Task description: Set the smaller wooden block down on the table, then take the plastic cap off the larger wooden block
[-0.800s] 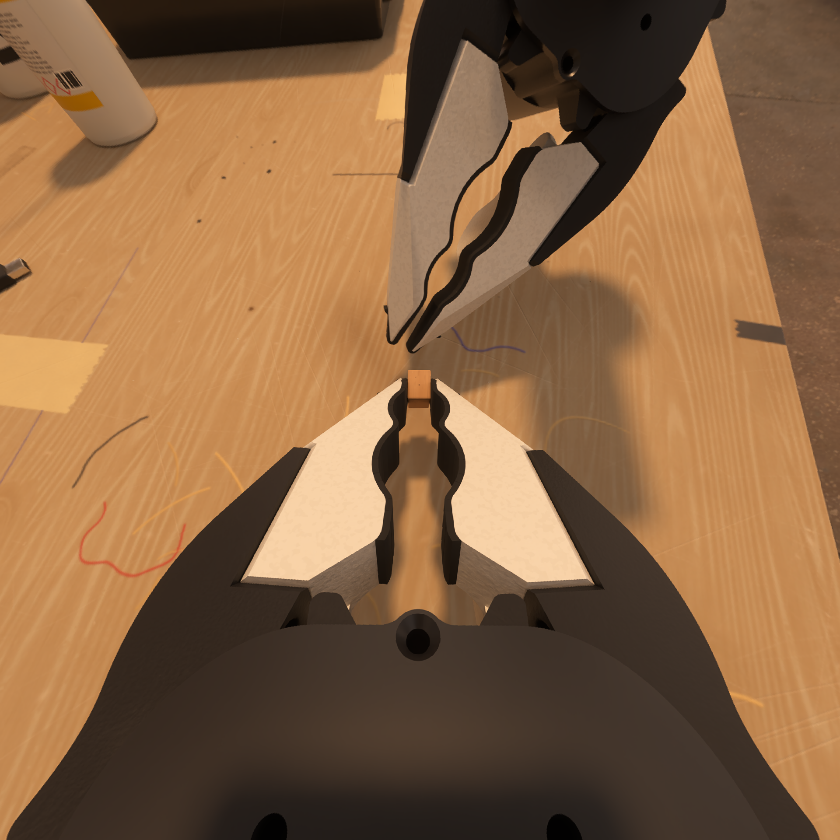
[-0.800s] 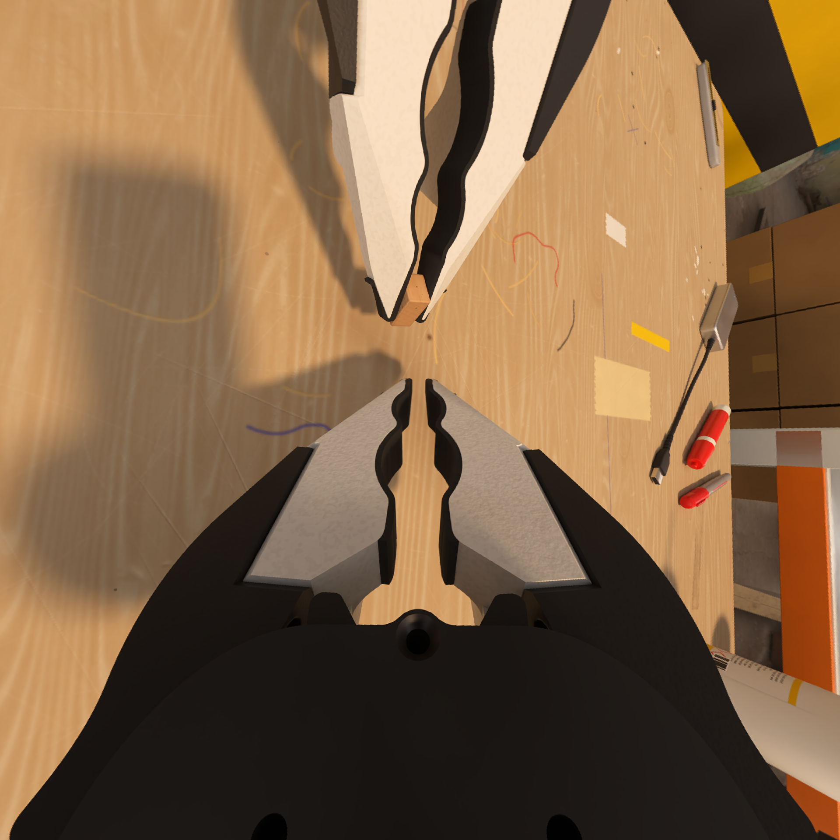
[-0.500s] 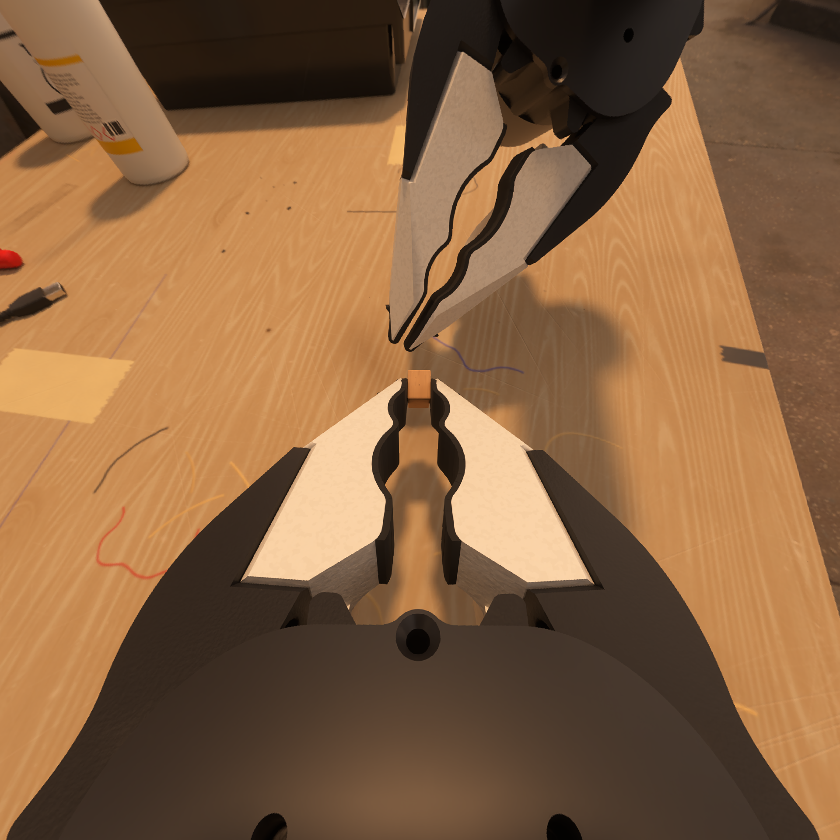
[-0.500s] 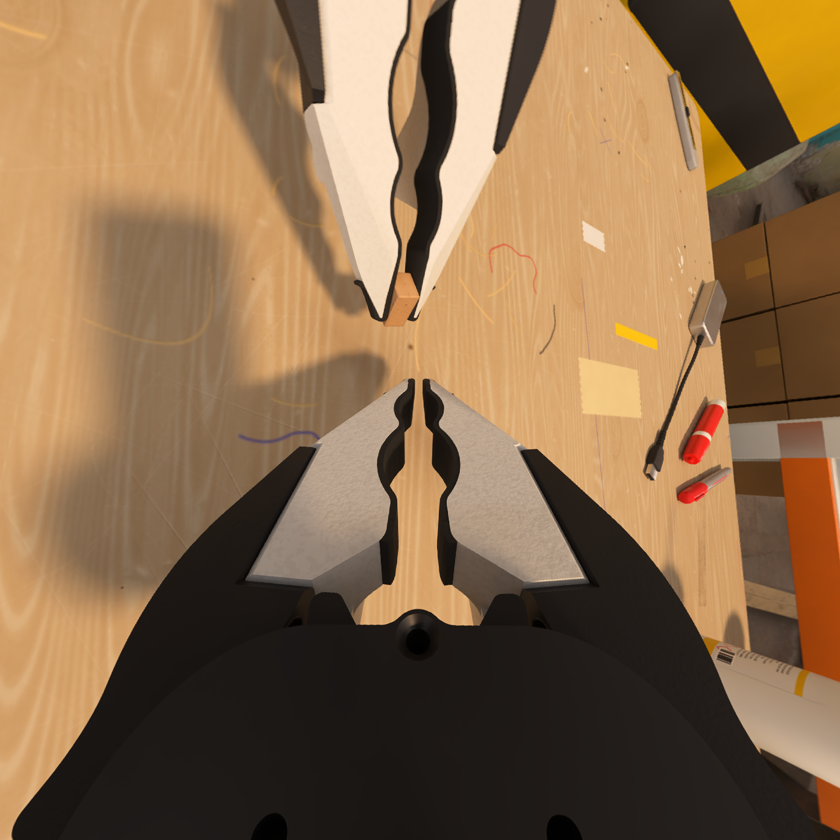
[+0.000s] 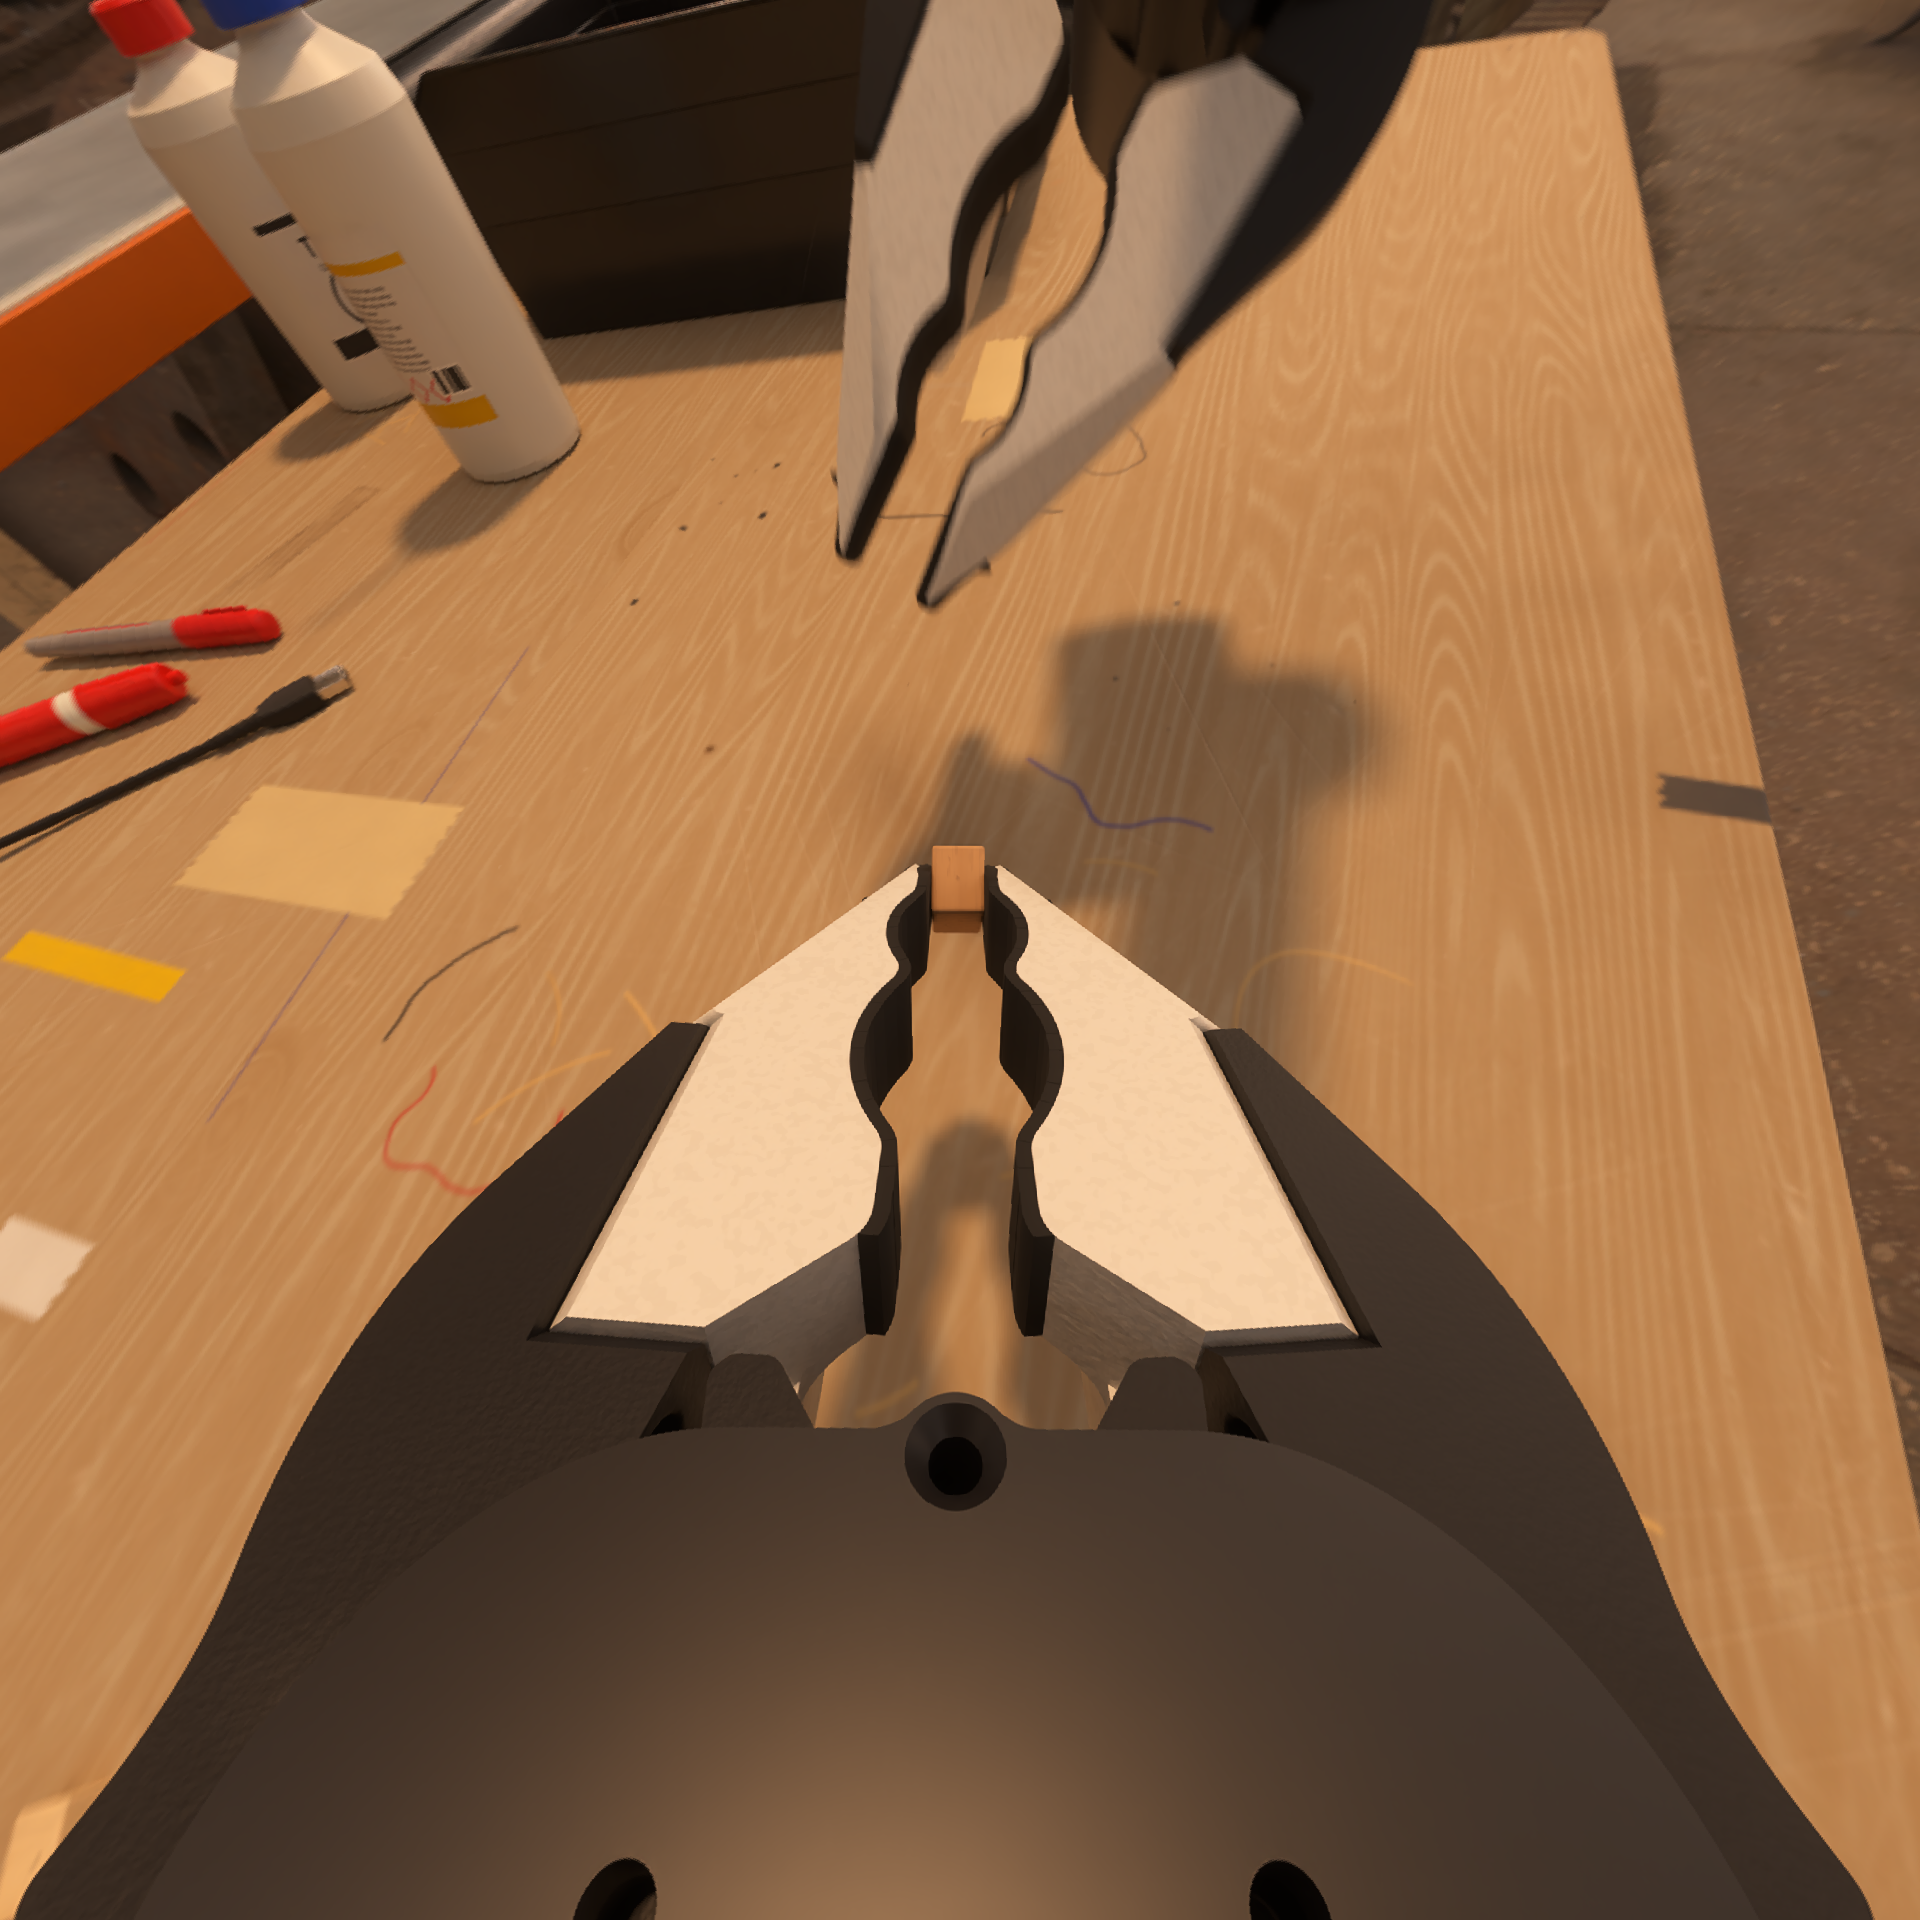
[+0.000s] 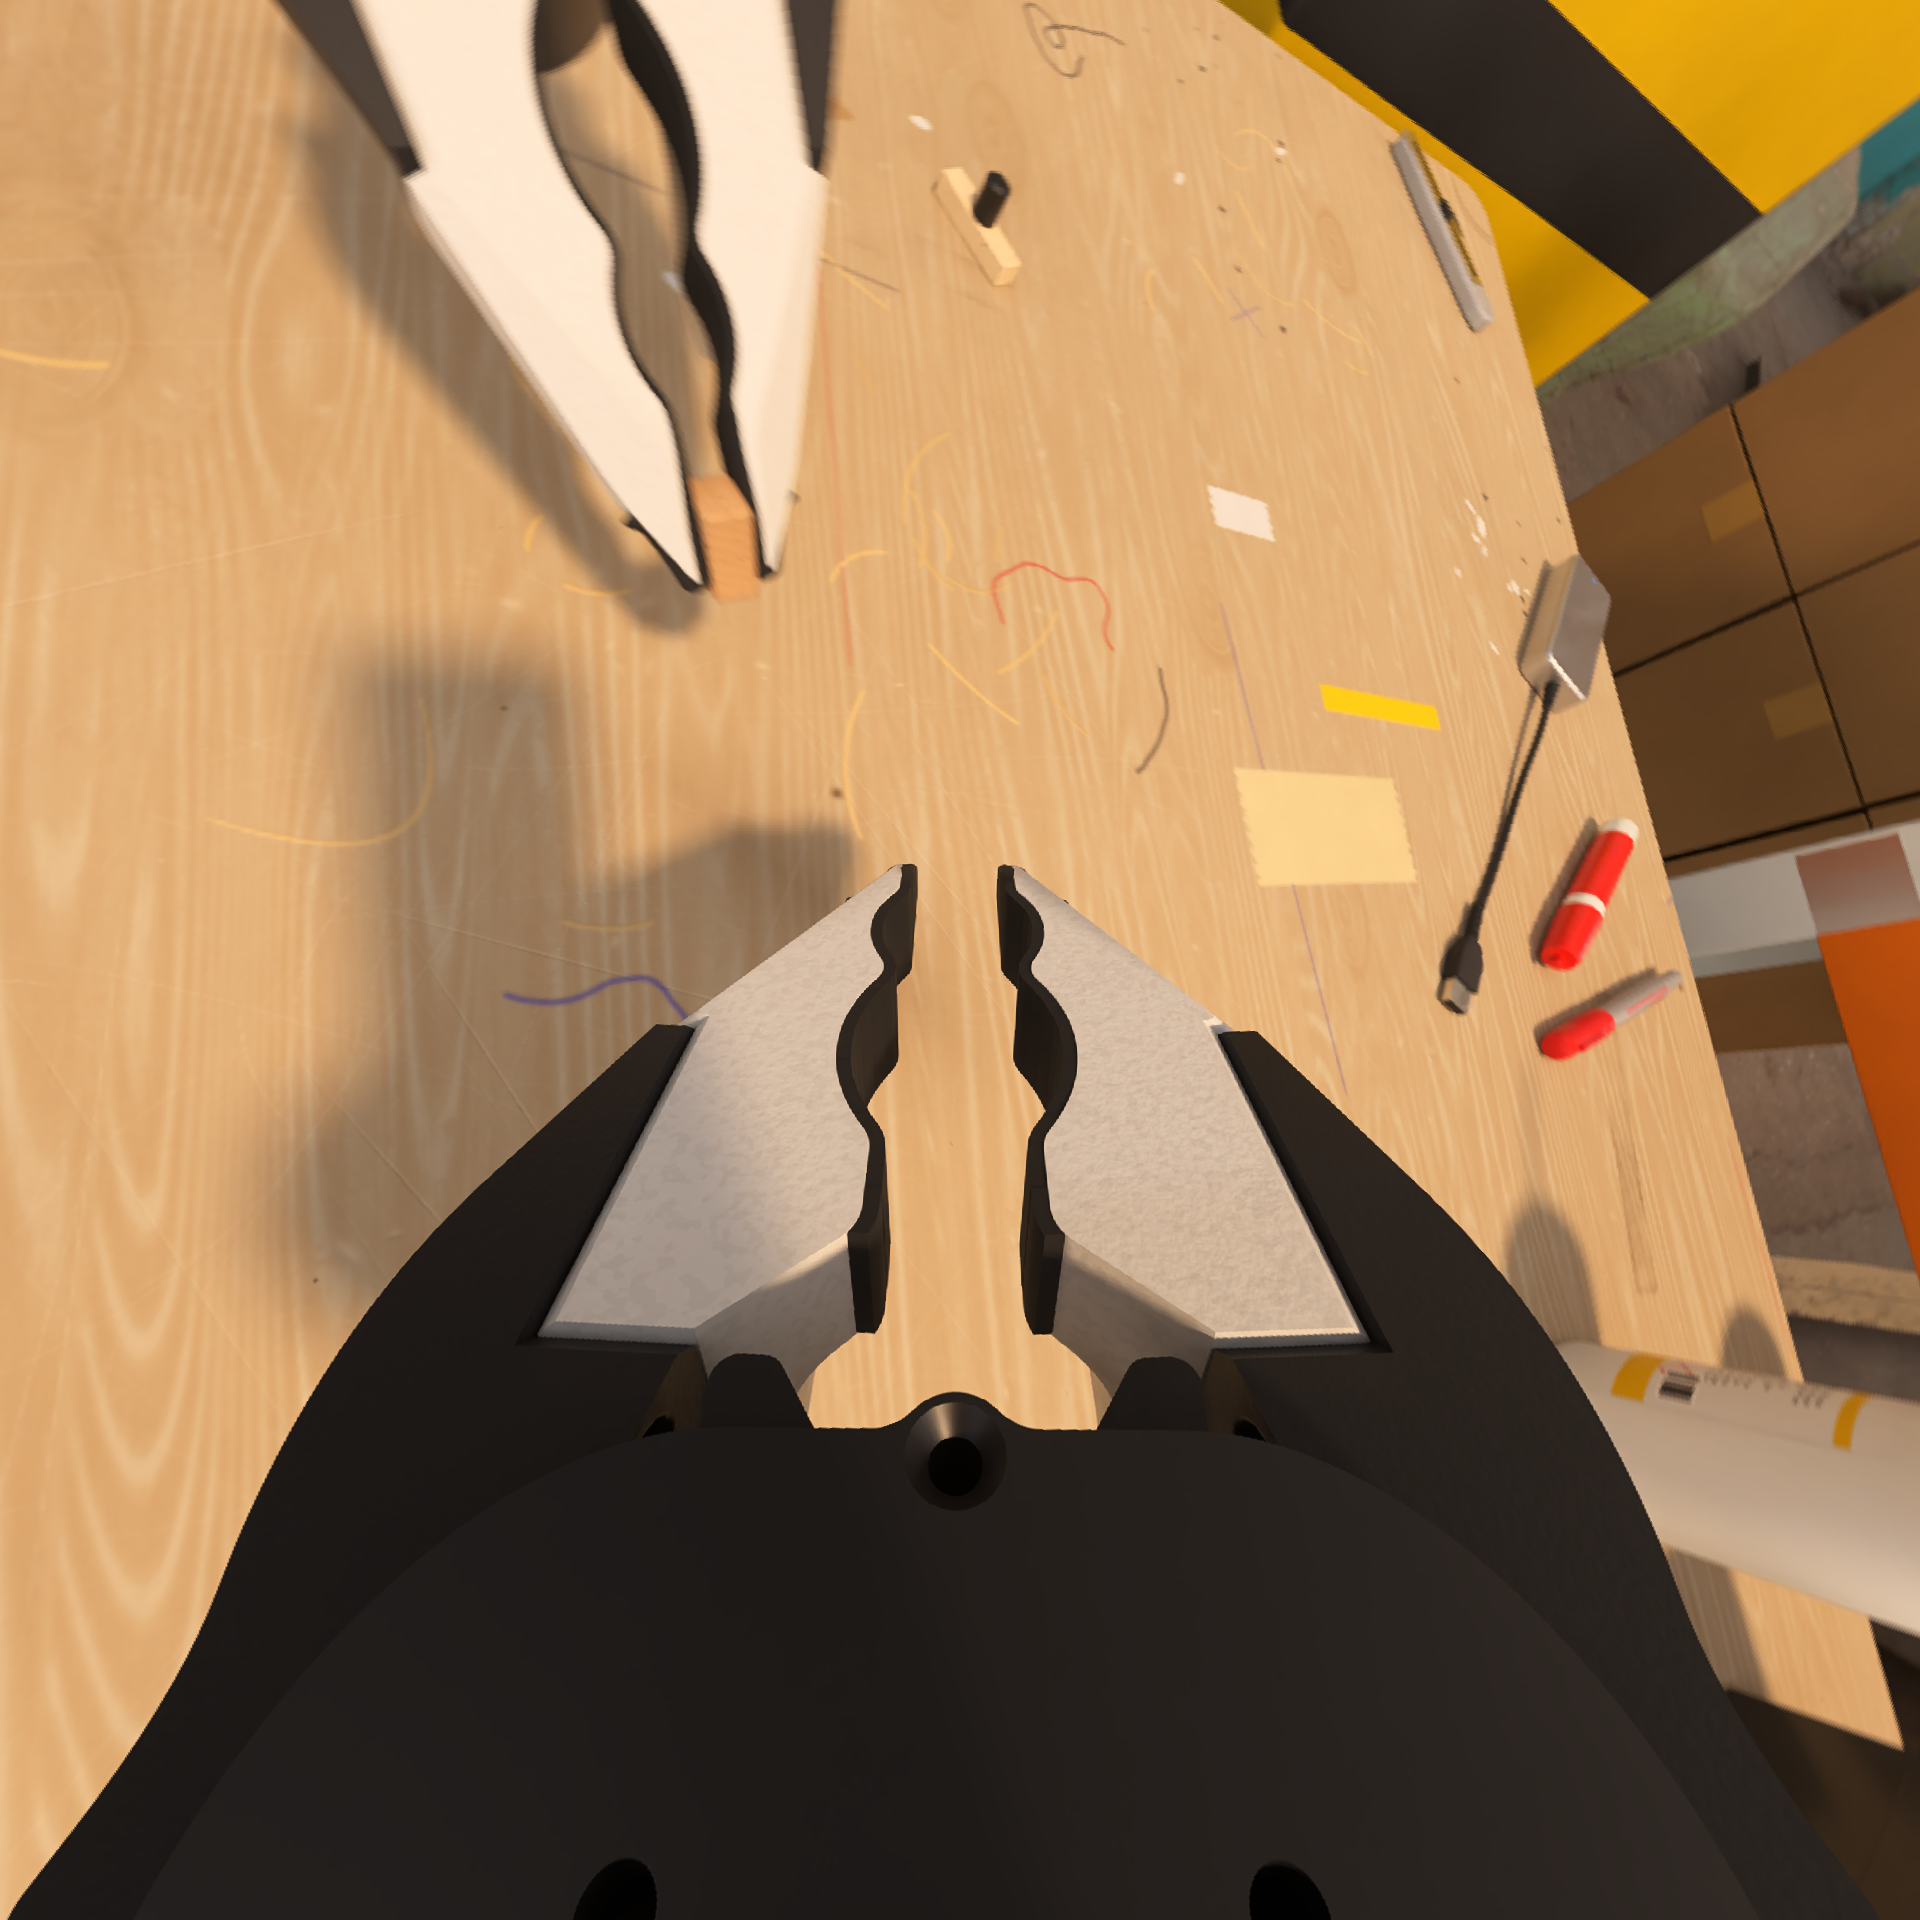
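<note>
My left gripper [image 5: 957,873] is shut on the smaller wooden block [image 5: 957,885], a small tan piece pinched at its fingertips low over the wooden table [image 5: 1455,935]. In the right wrist view the left gripper [image 6: 727,571] holds the block [image 6: 724,540] with its lower end close to the tabletop. My right gripper [image 6: 957,878] is empty with its jaws a little apart; it also shows in the left wrist view [image 5: 899,577], raised beyond the left one. The larger wooden block [image 6: 982,244] lies on the table farther off, with a black plastic cap [image 6: 992,194] on it.
Two white bottles [image 5: 416,312] and a dark box [image 5: 644,177] stand at the back left. Red markers [image 5: 83,712], a black cable [image 5: 208,738] and tape patches lie at the left. A grey adapter [image 6: 1564,629] and a ruler [image 6: 1439,234] lie near the table's edge.
The right gripper has pulled back and up from the left gripper, and its jaws have opened a little. The left gripper still holds the smaller block.
</note>
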